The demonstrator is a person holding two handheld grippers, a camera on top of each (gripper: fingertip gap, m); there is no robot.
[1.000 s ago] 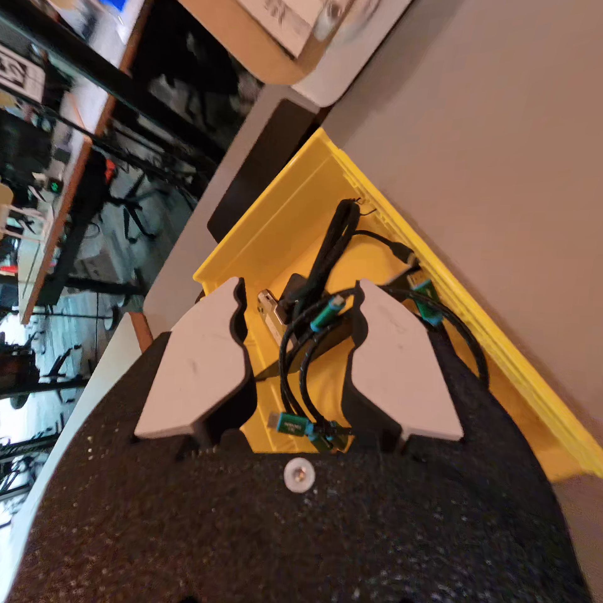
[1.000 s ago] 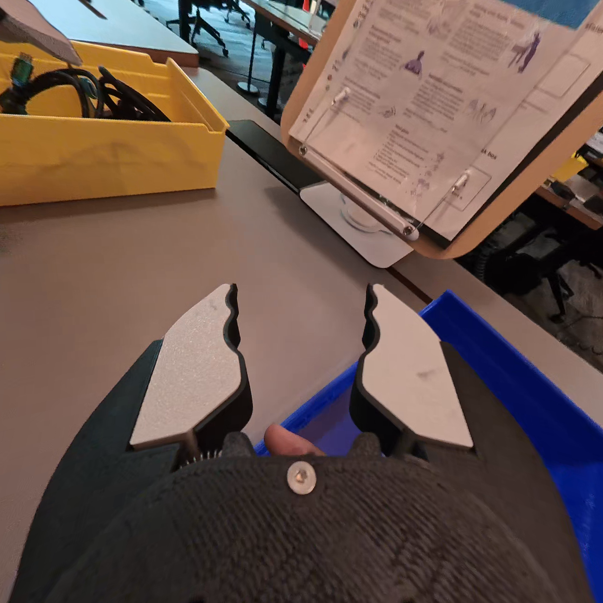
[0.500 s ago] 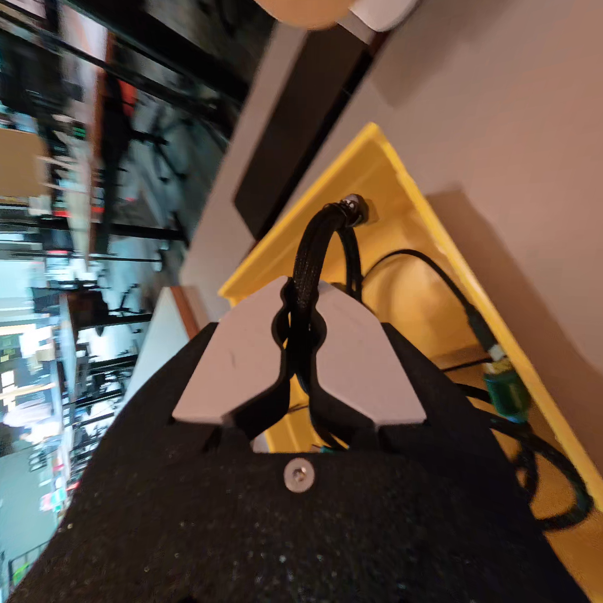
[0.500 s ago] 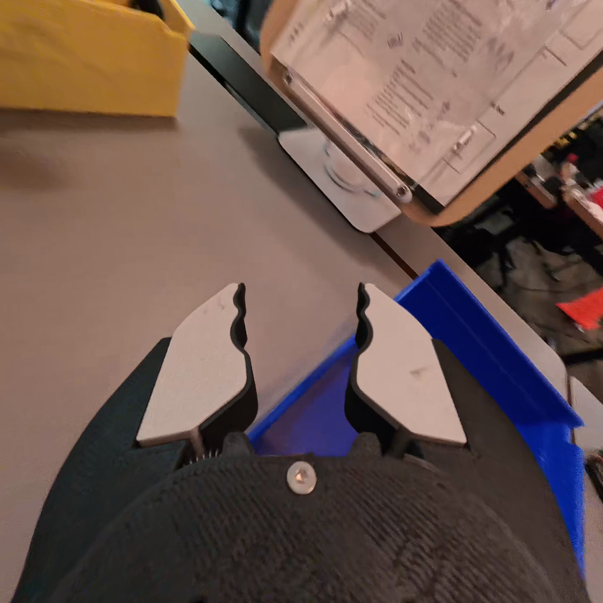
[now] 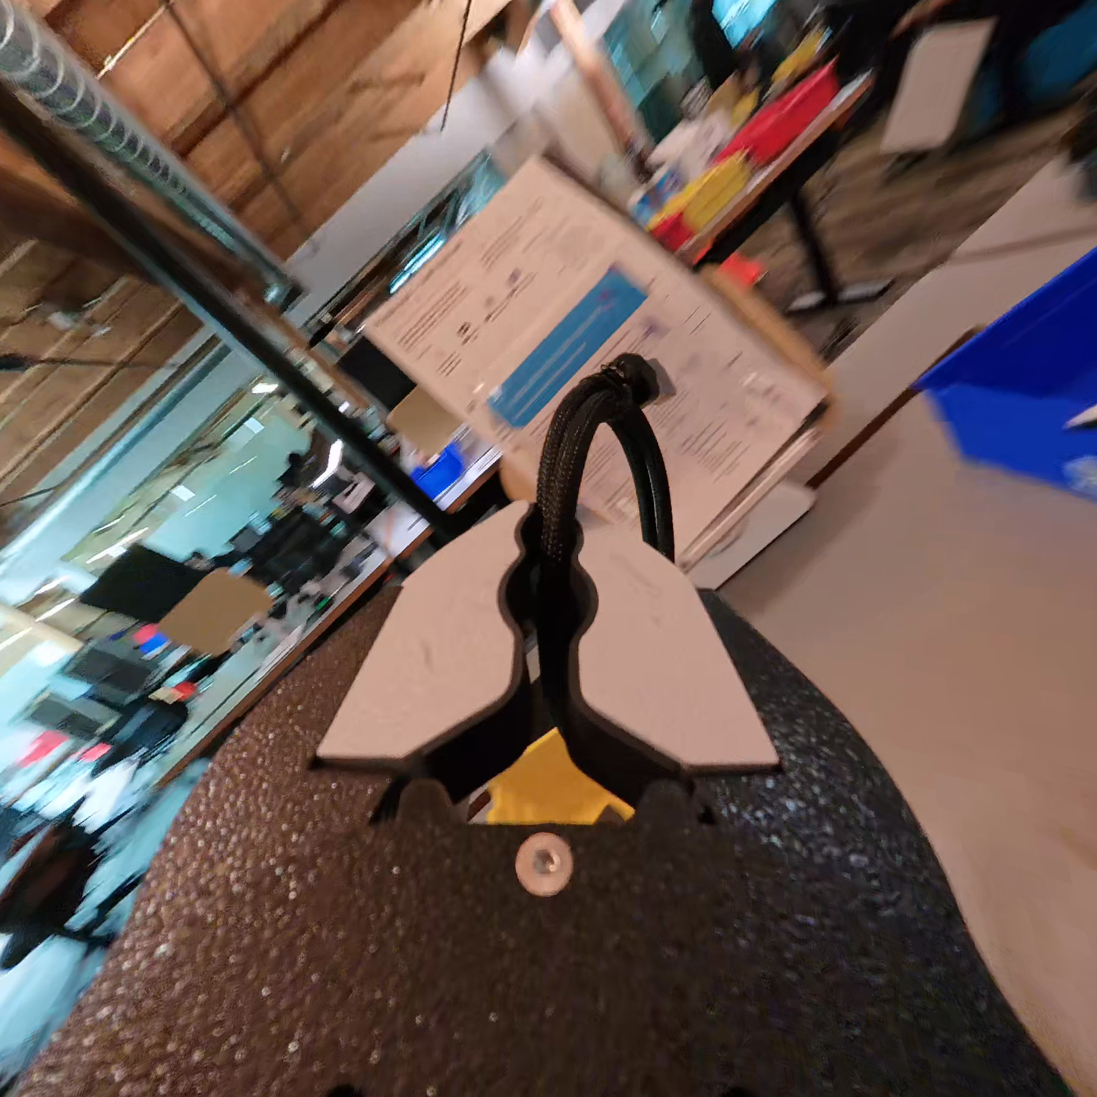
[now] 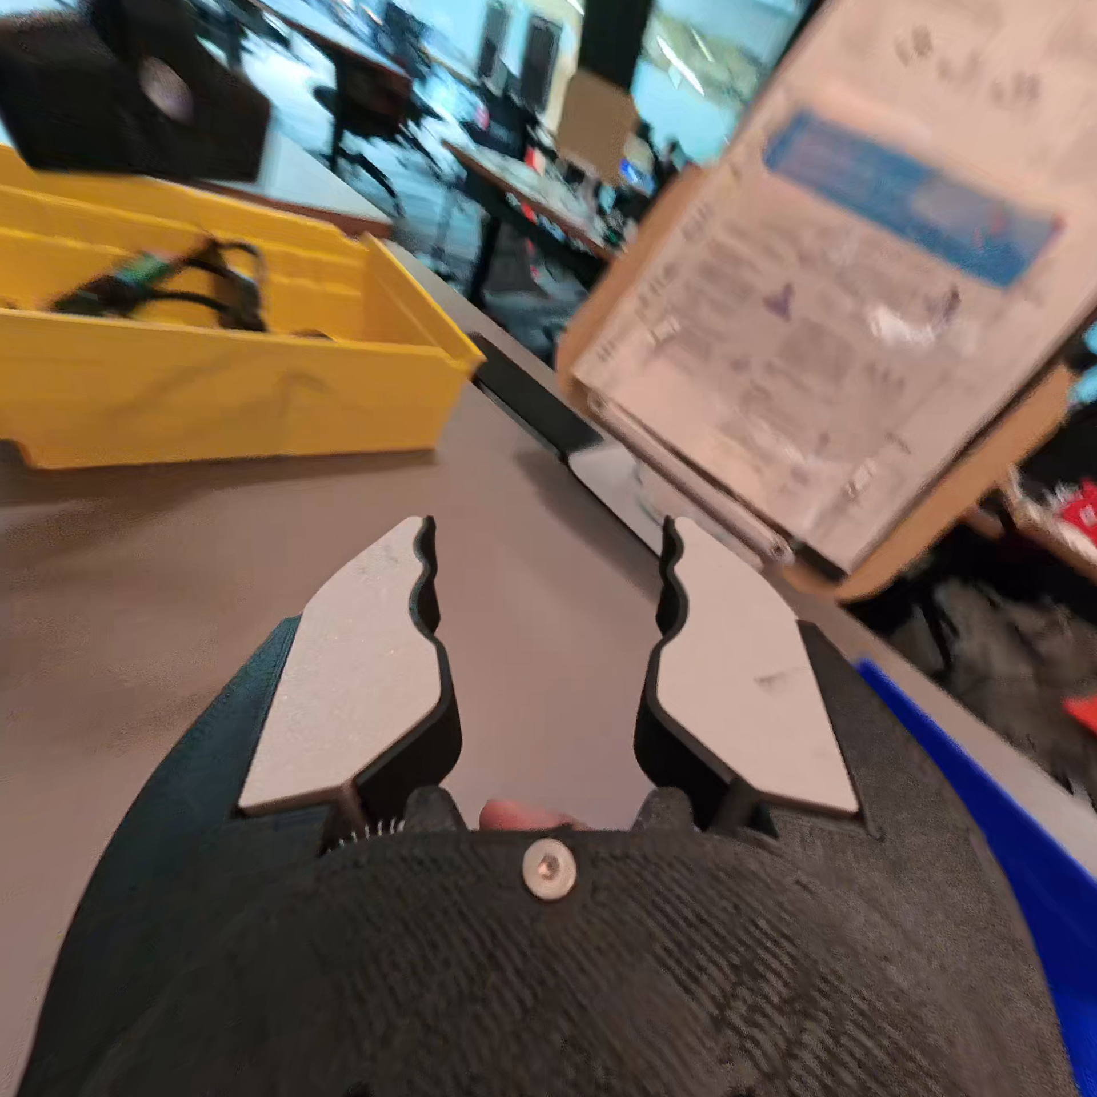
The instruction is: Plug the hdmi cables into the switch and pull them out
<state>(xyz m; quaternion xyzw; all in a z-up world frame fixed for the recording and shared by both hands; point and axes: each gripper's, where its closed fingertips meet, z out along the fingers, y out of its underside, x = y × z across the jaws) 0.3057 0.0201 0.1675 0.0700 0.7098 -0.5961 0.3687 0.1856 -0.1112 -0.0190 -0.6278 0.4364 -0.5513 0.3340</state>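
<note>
My left gripper [image 5: 549, 534] is shut on a bundle of black braided HDMI cable [image 5: 570, 439], which loops up above the fingertips; the view is tilted and lifted off the bin. The yellow bin [image 5: 552, 789] shows only as a patch under the jaws. In the right wrist view the yellow bin [image 6: 225, 392] stands at the back left with more black cables with green plugs [image 6: 160, 285] inside. The left gripper's black body [image 6: 130, 101] hovers above it. My right gripper [image 6: 549, 534] is open and empty above the grey table [image 6: 148, 593]. The switch cannot be made out.
A tan stand with a printed sheet [image 6: 861, 332] stands at the back of the table, also in the left wrist view [image 5: 593, 356]. A blue bin [image 5: 1021, 386] sits at the right, its edge by my right gripper [image 6: 1009, 831]. Desks and chairs lie beyond.
My left gripper closed on the cable bundle in the yellow bin, then lifted and swung up toward the room. My right gripper stayed open and tilted upward and left.
</note>
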